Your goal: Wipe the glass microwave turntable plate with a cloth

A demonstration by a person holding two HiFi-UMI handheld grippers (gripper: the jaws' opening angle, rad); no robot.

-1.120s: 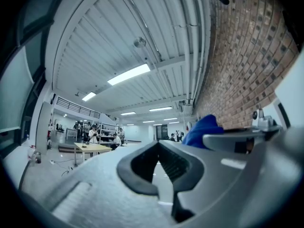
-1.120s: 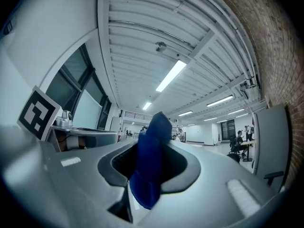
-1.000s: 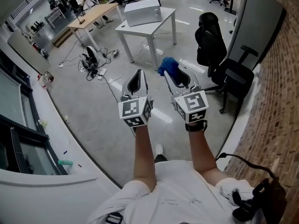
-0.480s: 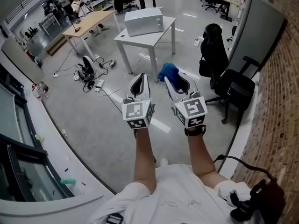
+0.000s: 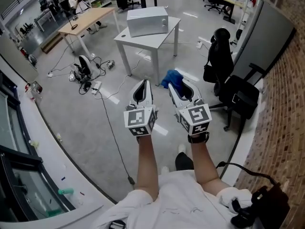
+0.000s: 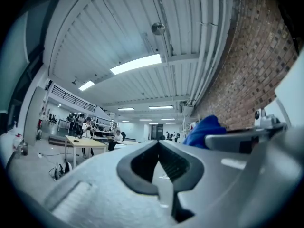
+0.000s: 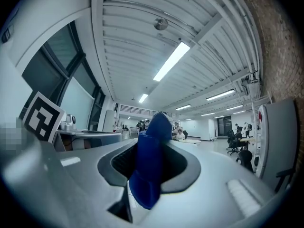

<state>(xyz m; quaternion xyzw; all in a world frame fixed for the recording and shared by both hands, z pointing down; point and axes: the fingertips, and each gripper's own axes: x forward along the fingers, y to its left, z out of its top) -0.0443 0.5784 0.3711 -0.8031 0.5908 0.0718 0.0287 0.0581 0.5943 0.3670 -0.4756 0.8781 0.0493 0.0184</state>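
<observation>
In the head view both grippers are held out in front of me, above the floor. My right gripper (image 5: pixel 178 82) is shut on a blue cloth (image 5: pixel 172 78), which bunches up past its tips. In the right gripper view the cloth (image 7: pixel 149 161) fills the gap between the jaws. My left gripper (image 5: pixel 143 83) is shut with nothing in it, and its jaws meet in the left gripper view (image 6: pixel 159 145), where the cloth (image 6: pixel 204 130) shows to the right. A grey microwave (image 5: pixel 147 20) stands on a white table (image 5: pixel 138 36) ahead. No glass plate is in view.
A black office chair (image 5: pixel 234 90) stands to the right by a brick wall (image 5: pixel 286 104). Cables and devices (image 5: pixel 86 73) lie on the floor at the left. A wooden desk (image 5: pixel 86 20) is further back. A white window ledge (image 5: pixel 38 142) runs along the left.
The view has shifted towards the white table and microwave, which now sit lower in the picture. Both grippers keep the same pose, and the cloth stays in the right one.
</observation>
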